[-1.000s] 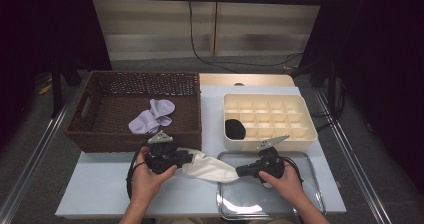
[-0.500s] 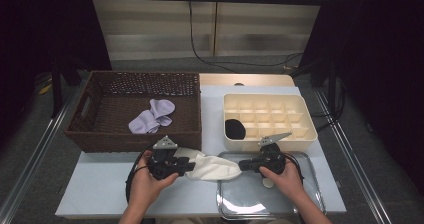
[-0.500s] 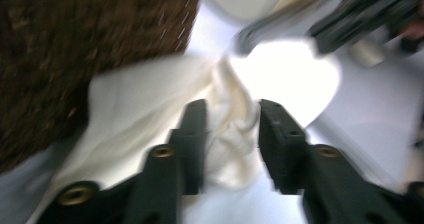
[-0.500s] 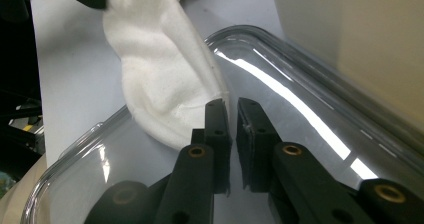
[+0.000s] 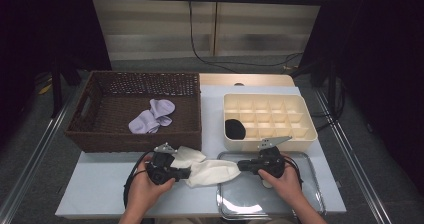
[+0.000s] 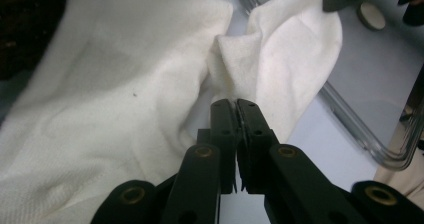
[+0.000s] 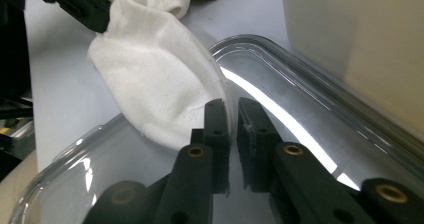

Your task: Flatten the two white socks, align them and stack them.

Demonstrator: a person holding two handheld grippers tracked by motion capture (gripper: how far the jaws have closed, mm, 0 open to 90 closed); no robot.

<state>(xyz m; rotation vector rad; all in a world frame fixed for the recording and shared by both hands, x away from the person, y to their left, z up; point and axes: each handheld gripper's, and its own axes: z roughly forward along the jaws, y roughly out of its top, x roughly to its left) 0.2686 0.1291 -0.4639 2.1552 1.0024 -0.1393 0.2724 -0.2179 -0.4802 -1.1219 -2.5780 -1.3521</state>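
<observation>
A white sock (image 5: 207, 169) lies stretched across the near edge of the pale blue table (image 5: 100, 204), spanning the gap between the two grippers. Its right end reaches over the rim of a clear plastic tray (image 5: 310, 204), while its left part bunches up just in front of the wicker basket (image 5: 90, 134).

The left gripper (image 5: 189, 173) points rightward, and in the left gripper view its jaws are pressed nearly together on a pinched fold of the sock (image 6: 280, 59), with the rest of the cloth spreading out to the left (image 6: 115, 99). The right gripper (image 5: 240, 165) points leftward from over the tray. In the right gripper view its jaws stand close together with only a narrow slit between them, and the thin edge of the sock's (image 7: 160, 79) opening runs into that slit, so it has the cloth clamped at its hem. The tray's curved rim (image 7: 300, 99) passes under those jaws.

Inside the basket lies a pair of lilac socks (image 5: 151, 116). Behind the tray sits a cream divided organiser box (image 5: 305, 129), and a black rolled sock (image 5: 234, 129) rests in its near-left compartment. A small round disc (image 6: 372, 15) lies on the tray near the person's right hand (image 5: 287, 181).
</observation>
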